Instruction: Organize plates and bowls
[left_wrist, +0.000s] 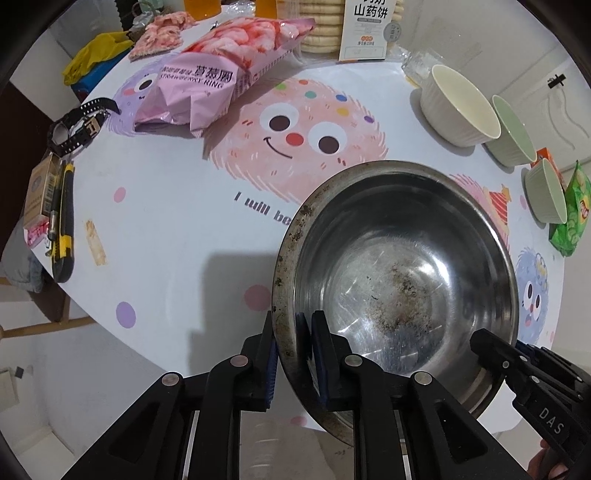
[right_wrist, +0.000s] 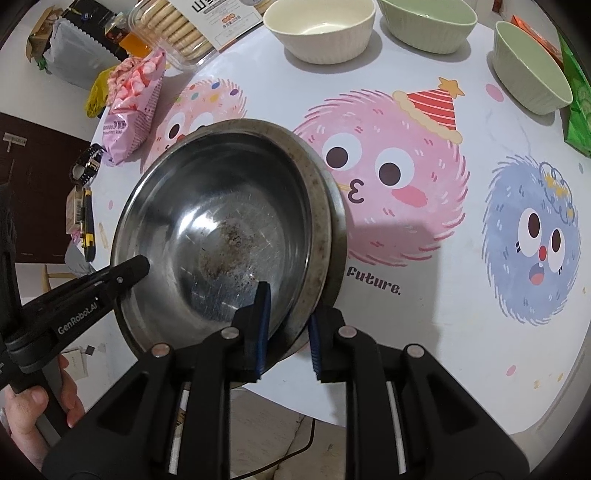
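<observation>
A stained steel bowl (left_wrist: 402, 266) (right_wrist: 221, 221) sits near the front edge of the round table; a second steel rim (right_wrist: 338, 221) shows just under it. My left gripper (left_wrist: 291, 321) straddles its left rim, one pad outside and one inside, shut on it. My right gripper (right_wrist: 293, 299) clamps the opposite rim the same way. Each view also shows the other gripper on the far side of the bowl. At the back stand a cream bowl (left_wrist: 458, 107) (right_wrist: 317, 29) and two pale green bowls (left_wrist: 513, 129) (left_wrist: 546, 192) (right_wrist: 428, 22) (right_wrist: 528, 62), all upright.
A pink snack bag (left_wrist: 214, 74), a biscuit box (left_wrist: 365, 29), a watch (left_wrist: 77, 125) and a yellow utility knife (left_wrist: 62, 221) lie at the table's left and back. A green crisp bag (left_wrist: 572, 218) lies at the right edge. A hand (right_wrist: 33, 410) holds the left gripper.
</observation>
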